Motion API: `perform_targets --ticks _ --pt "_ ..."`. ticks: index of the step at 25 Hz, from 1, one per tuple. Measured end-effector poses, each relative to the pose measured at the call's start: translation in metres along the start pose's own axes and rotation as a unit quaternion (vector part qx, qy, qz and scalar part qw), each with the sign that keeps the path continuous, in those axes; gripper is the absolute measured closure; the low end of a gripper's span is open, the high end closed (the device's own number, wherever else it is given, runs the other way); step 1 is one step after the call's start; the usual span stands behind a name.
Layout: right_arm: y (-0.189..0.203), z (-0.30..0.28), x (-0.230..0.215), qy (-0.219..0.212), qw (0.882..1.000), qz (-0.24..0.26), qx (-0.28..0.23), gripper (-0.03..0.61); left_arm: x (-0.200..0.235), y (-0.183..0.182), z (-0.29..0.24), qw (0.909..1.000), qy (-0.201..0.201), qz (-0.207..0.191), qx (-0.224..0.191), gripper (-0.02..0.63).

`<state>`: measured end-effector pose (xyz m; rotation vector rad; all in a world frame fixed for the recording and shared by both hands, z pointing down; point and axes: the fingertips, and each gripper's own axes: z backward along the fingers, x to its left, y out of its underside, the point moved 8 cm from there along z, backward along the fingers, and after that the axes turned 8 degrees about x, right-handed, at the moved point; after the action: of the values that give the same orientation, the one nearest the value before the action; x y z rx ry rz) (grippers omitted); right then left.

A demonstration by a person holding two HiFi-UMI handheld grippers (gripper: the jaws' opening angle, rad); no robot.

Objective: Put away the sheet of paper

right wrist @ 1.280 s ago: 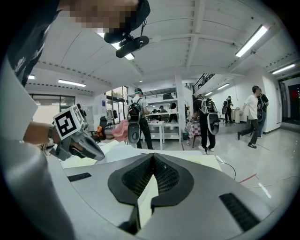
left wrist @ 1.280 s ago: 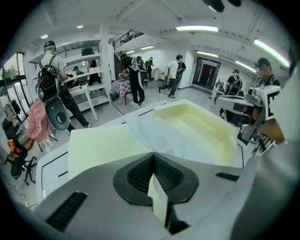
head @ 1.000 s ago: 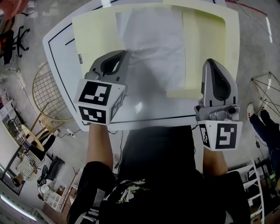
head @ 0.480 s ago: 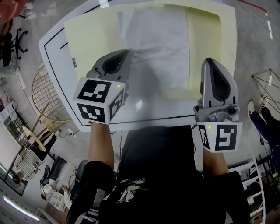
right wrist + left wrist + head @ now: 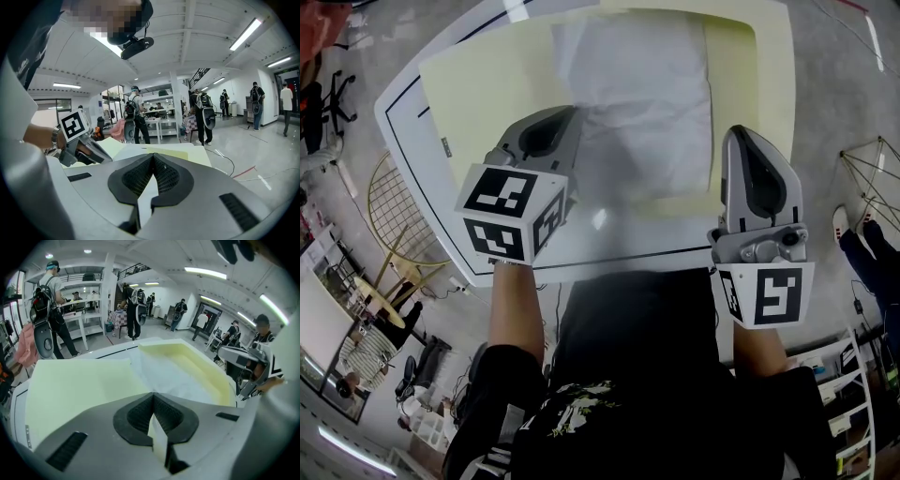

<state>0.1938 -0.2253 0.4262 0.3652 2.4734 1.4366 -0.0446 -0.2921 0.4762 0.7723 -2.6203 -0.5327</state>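
No readable text, labels, numbers

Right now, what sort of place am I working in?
Probably a large open indoor workshop or lab hall. Overhead strip lights, several people standing around white workbenches on a polished floor, and your own white table with the sheet of paper all suggest it.

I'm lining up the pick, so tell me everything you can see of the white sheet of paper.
The sheet of paper is white, thin and visibly creased, roughly rectangular. It lies flat on the pale yellow mat, about mid-mat, yellow showing on both sides. The left gripper hides its near left corner in the head view; from the left gripper view the sheet lies ahead of the shut jaws, untouched. Nothing rests on it.
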Motion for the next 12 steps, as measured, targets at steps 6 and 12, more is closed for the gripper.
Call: perform_targets --ticks 6,12 --pt "0.002 0.005 0.000 0.001 1.000 -0.005 0.002 0.580 -0.008 -0.007 -0.013 0.9998 0.017 -0.008 0.009 0.614" --pt "0.006 0.011 0.002 0.007 1.000 -0.015 0.003 0.580 -0.014 -0.011 -0.029 0.9986 0.046 -0.012 0.022 0.614"
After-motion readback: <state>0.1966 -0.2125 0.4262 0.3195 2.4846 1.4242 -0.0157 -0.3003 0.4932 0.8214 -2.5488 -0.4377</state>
